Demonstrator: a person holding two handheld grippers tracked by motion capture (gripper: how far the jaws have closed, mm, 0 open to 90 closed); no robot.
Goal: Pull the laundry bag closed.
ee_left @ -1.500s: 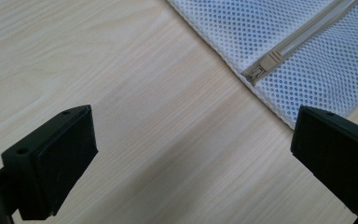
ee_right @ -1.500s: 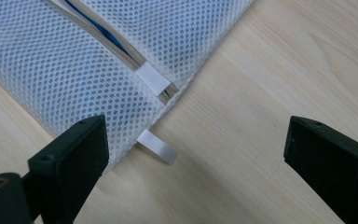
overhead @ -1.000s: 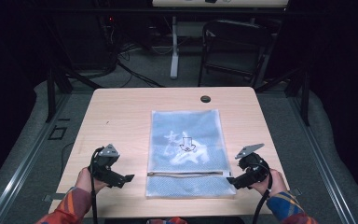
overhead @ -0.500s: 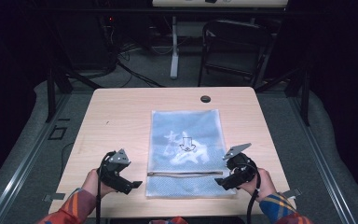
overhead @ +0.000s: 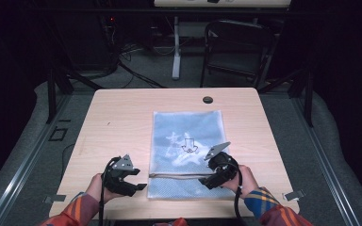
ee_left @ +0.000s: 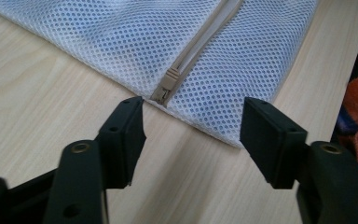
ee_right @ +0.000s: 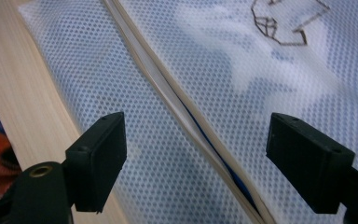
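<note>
White mesh laundry bag [overhead: 187,155] lies flat near the table's [overhead: 122,117] front edge, its zipper [overhead: 176,176] almost shut. We have been closing our left gripper [ee_left: 191,123] toward the zipper pull [ee_left: 167,86]; our right gripper [ee_right: 196,140], also narrowing, holds nothing. The unzipping appears not yet begun.

The bag [ee_left: 223,56] runs off the top of the left gripper view. In the right gripper view, the drawing [ee_right: 286,21] on it is cut off, and the cloth looks blurry. The right gripper [overhead: 206,181] covers the zip's end.
</note>
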